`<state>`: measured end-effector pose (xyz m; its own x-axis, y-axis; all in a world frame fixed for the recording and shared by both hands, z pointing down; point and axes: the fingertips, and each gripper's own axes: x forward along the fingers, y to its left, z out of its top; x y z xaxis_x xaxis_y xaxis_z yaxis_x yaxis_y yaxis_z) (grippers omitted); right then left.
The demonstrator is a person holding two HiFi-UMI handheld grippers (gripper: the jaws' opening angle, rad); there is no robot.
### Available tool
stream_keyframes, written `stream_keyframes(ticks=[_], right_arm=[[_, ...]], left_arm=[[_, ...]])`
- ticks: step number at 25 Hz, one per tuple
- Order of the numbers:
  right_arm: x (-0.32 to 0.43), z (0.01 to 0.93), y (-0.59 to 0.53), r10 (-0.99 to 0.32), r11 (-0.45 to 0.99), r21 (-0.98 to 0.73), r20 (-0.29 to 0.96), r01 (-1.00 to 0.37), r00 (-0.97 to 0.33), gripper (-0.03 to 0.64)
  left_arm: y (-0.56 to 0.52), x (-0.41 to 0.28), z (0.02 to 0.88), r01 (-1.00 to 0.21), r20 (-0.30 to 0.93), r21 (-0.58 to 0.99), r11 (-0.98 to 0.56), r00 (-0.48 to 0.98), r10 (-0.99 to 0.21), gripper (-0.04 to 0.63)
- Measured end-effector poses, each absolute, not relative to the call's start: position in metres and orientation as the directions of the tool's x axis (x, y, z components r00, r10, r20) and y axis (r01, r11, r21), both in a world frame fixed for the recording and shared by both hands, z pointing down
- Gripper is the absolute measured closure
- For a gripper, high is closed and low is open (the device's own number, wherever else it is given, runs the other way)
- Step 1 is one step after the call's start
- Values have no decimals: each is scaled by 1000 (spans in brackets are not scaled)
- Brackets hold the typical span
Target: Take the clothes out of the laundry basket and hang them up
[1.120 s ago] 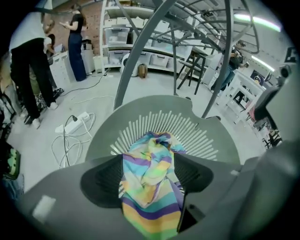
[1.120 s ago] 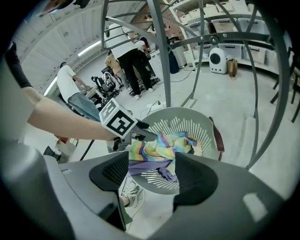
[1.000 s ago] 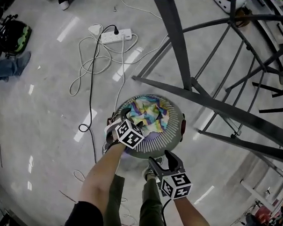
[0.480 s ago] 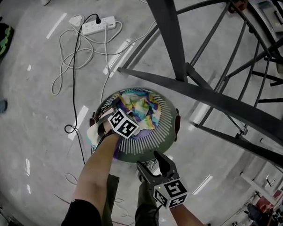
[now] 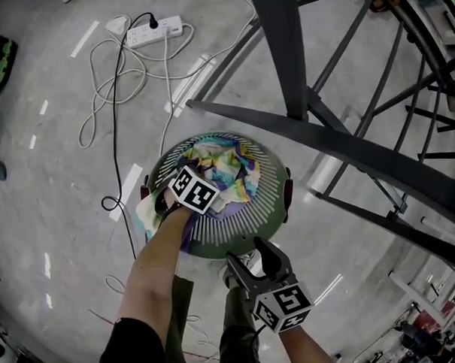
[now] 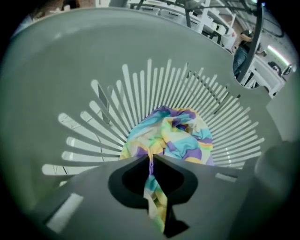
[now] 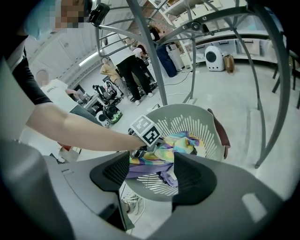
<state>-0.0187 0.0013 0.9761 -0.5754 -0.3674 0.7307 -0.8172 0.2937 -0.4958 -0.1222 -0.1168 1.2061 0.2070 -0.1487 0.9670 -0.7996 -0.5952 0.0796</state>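
The striped cloth lies bunched in the basket, one corner draped over its near-left rim. The left gripper reaches inside; its jaws have just closed and pinch a thin fold of the cloth. The right gripper hangs just outside the near rim, jaws apart and empty. The rack has bars crossing close behind and right of the basket. Bare floor lies left, with cables beyond.

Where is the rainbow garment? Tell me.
Head view, centre: the rainbow garment lies in the grey laundry basket, beside the metal rack. The left tongs have just closed on a fold of it.
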Motion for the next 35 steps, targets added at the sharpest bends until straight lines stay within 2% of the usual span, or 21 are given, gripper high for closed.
stream_keyframes(ticks=[5,11,17,23,28,35], right_arm=[[-13,964,-7,-386,287,-481,733,-828,-560,319],[-9,952,-26,-403,270,-471,736,-840,-543,324],[-5,939,-44,-414,227,-464,750,-856,-516,331],[-1,922,-57,-421,284,-398,766,-873,-486,331],[3,904,-66,-421,313,-392,760,-865,-496,331],[8,876,-69,-427,330,-398,746,-856,-512,335]], left_arm=[[-124,-111,1154,-837,908,158,-524,331,-257,571],[-119,-104,1077,-823,814,229,-519,455,-362,571],[-100,-100,993,-761,706,274,-587,574,-415,572],[-84,-103,899,-677,555,275,-682,691,-463,572],[-75,-110,815,-590,445,271,-760,777,-444,572],[-73,-109,717,-496,394,184,-848,828,-399,572]])
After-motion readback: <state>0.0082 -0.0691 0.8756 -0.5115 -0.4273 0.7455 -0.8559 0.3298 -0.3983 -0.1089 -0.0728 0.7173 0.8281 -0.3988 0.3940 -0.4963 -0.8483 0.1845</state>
